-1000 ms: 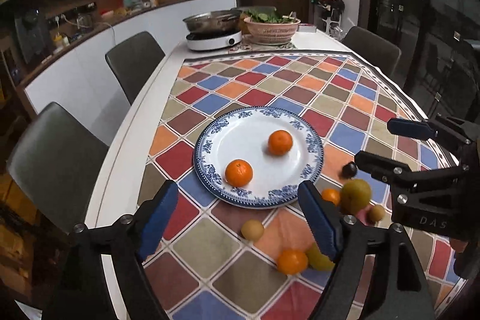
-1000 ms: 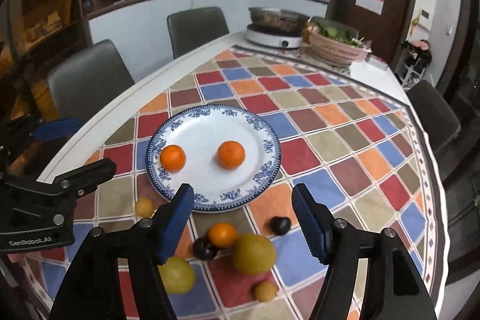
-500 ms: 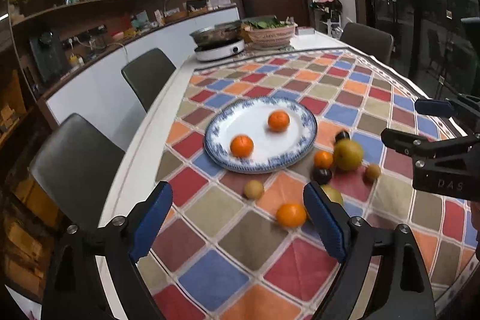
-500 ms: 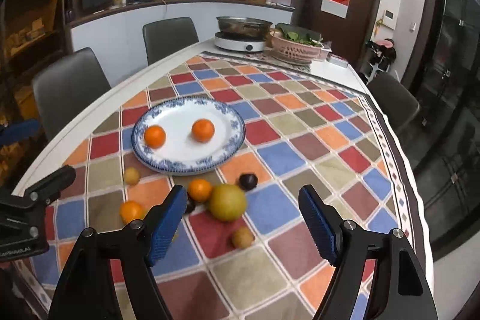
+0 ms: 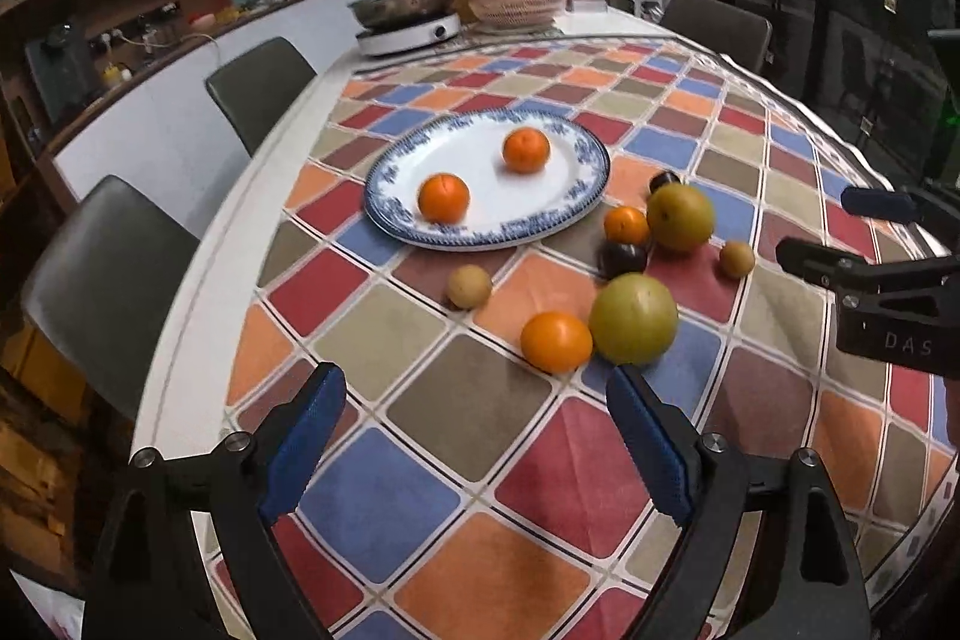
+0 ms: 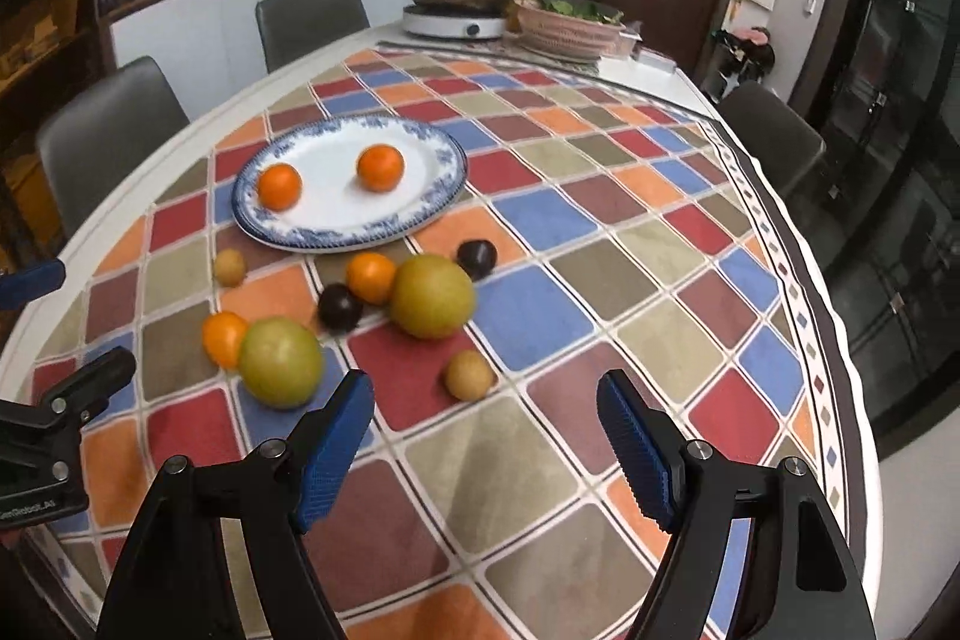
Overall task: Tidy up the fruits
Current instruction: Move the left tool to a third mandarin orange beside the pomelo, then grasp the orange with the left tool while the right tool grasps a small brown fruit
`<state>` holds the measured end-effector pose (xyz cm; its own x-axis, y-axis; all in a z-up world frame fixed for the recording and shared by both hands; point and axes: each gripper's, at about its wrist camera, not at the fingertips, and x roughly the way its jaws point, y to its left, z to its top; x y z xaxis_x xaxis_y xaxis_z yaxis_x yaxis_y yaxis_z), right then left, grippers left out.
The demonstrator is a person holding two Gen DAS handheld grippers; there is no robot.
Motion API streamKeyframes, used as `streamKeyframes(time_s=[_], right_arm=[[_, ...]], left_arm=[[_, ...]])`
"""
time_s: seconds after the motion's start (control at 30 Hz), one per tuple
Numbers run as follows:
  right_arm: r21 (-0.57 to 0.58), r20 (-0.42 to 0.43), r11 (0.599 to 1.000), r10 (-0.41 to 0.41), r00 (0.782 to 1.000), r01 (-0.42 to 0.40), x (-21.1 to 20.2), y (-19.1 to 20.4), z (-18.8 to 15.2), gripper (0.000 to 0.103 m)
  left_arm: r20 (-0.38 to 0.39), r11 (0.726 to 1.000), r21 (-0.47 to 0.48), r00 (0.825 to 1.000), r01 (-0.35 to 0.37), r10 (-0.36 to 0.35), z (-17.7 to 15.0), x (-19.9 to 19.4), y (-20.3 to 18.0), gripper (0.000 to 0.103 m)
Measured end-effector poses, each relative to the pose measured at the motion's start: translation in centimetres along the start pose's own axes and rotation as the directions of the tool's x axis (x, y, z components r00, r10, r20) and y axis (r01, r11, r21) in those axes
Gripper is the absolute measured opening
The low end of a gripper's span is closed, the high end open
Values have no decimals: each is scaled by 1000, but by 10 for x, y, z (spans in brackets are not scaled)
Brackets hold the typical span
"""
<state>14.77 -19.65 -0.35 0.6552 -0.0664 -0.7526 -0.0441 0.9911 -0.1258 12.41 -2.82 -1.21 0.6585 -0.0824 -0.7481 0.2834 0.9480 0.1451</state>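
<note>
While two oranges [image 5: 443, 198] sit on the plate [image 5: 576, 142], eight fruits lie loose just beside it. Left gripper [image 5: 474, 436] and right gripper [image 6: 486, 436] gape wide, empty.

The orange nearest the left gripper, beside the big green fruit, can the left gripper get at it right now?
Probably yes. The left gripper is open and empty, with bare tablecloth between it and the orange. The big green fruit touches the orange, so one finger has little room there.

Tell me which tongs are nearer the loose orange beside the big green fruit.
Left. The left tongs sit just short of the orange; the right tongs are farther right, past the green fruit.
</note>
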Motion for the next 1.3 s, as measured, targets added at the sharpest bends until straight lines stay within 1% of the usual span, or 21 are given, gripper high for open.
streamKeyframes(time_s=[0.13, 0.2, 0.37, 0.43, 0.5, 0.63, 0.7, 0.77, 0.83, 0.87, 0.93, 1.0, 1.13, 1.27, 1.3], right_arm=[[-35, -14, 999, -34, 999, 34, 9, 2, -2, 77], [-48, -29, 998, -45, 999, 44, 15, 4, -4, 77], [-37, -71, 999, -4, 997, 2, 28, 5, -8, 77], [-35, -78, 999, -1, 997, -1, 31, 5, -9, 77], [-40, -80, 999, -7, 997, 4, 33, 5, -9, 77], [-42, -80, 999, -6, 997, 3, 36, 5, -8, 77], [-46, -84, 999, -3, 996, -1, 40, 5, -7, 77], [-42, -95, 999, 4, 995, -8, 44, 5, -7, 76], [-35, -109, 999, 15, 994, -18, 50, 5, -7, 73], [-32, -114, 999, 20, 993, -23, 52, 4, -7, 70], [-16, -126, 999, 37, 991, -39, 56, 3, -8, 69], [0, -126, 999, 50, 991, -50, 59, 1, -9, 65], [8, -120, 999, 53, 991, -52, 64, -1, -9, 61], [21, -124, 998, 64, 990, -62, 70, -3, -9, 49], [22, -126, 998, 68, 990, -66, 70, -4, -9, 46]], left_arm=[[-28, 999, 24, 999, 23, -22, -2, 13, 2, 88], [-41, 999, 32, 998, 43, -41, -2, 19, 2, 84], [-62, 993, 69, 994, 94, -90, 0, 33, -2, 75], [-67, 990, 83, 992, 114, -109, 1, 38, -4, 73], [-76, 986, 100, 989, 136, -129, 2, 44, -6, 67], [-94, 975, 132, 981, 181, -170, 4, 53, -10, 65], [-99, 972, 142, 980, 185, -172, 5, 58, -11, 60], [-102, 970, 147, 978, 195, -181, 7, 62, -10, 58], [-101, 967, 151, 976, 206, -192, 8, 64, -11, 56], [-101, 965, 156, 975, 210, -196, 9, 65, -12, 55], [-101, 963, 166, 975, 210, -196, 9, 67, -13, 54], [-101, 962, 172, 975, 214, -199, 10, 69, -15, 51], [-101, 958, 183, 974, 220, -204, 10, 70, -17, 48], [-116, 956, 173, 968, 238, -220, 10, 75, -18, 39], [-119, 956, 169, 968, 241, -223, 10, 76, -18, 38]])
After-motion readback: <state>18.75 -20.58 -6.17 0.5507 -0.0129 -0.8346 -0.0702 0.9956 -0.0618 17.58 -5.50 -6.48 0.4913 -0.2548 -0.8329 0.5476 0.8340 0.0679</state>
